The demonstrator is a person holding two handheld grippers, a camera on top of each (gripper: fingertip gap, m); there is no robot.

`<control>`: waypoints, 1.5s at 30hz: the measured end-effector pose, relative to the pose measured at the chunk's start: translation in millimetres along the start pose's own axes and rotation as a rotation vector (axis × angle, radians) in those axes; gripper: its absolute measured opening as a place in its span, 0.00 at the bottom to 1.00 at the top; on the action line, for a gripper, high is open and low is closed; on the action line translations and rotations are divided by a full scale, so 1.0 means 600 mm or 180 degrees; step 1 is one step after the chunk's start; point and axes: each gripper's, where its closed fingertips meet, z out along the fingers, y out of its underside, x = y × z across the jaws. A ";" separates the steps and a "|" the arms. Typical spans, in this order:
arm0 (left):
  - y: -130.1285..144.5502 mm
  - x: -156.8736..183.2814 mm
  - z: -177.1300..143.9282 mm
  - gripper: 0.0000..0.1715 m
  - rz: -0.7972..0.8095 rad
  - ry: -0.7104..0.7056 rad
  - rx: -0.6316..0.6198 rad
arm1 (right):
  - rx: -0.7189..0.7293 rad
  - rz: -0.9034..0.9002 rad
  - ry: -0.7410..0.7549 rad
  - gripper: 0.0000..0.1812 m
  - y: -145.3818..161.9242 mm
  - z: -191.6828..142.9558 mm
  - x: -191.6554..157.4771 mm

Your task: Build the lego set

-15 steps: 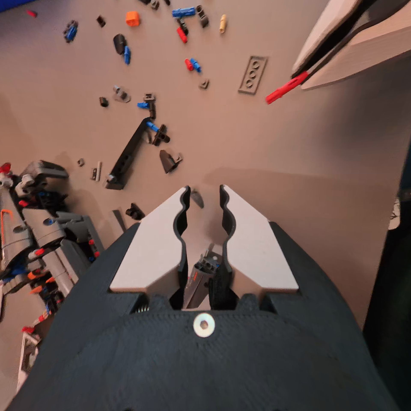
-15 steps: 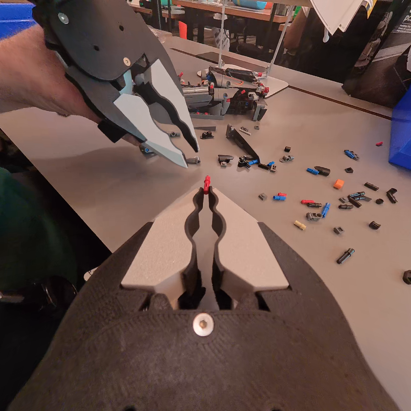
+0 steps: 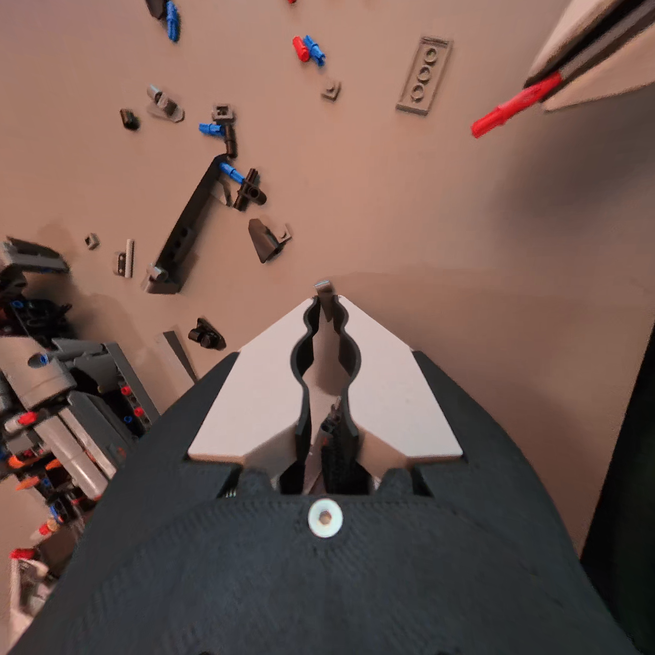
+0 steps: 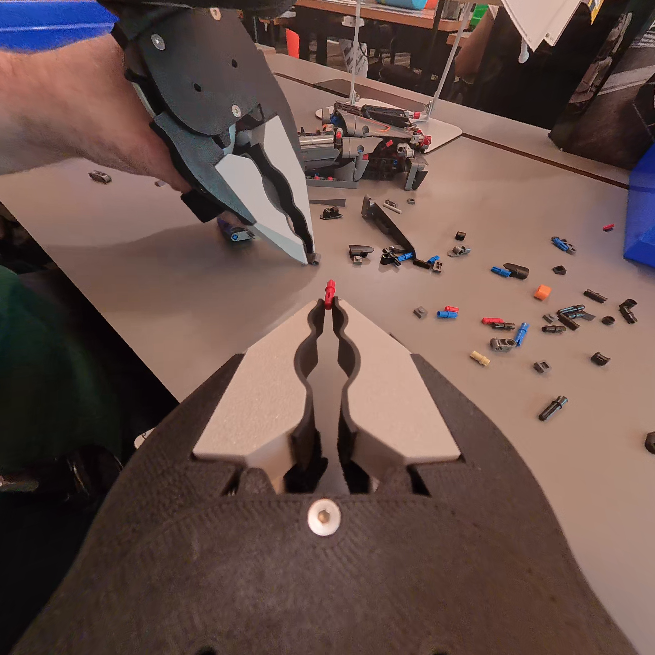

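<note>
Both tongs angled tableward: left tongs [image 3: 326, 299] pinching grey piece [image 3: 324, 291].

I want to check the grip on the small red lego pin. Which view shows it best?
The left wrist view: the small red lego pin shows side-on, full length, sticking out of the right gripper. The right wrist view shows only its tip, end-on, between the closed fingertips.

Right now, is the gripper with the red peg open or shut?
Shut. The right hand-held gripper has its tips pinched on the red peg, which sticks out beyond them above the table.
</note>
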 end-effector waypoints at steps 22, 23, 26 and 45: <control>-0.018 -0.016 0.004 0.15 0.1387 0.0023 -0.0080 | -0.0066 0.0056 -0.0166 0.01 0.004 0.002 -0.006; -0.026 -0.016 0.006 0.17 0.1329 0.0058 -0.0039 | -0.0069 0.0057 -0.0161 0.01 0.004 0.002 -0.006; -0.033 -0.025 0.003 0.16 0.1267 -0.0049 -0.0031 | -0.0069 0.0084 -0.0147 0.01 0.004 0.002 -0.004; -0.019 0.062 -0.006 0.14 -0.0457 0.0183 -0.0015 | -0.0147 0.0074 -0.0238 0.01 0.008 0.005 -0.009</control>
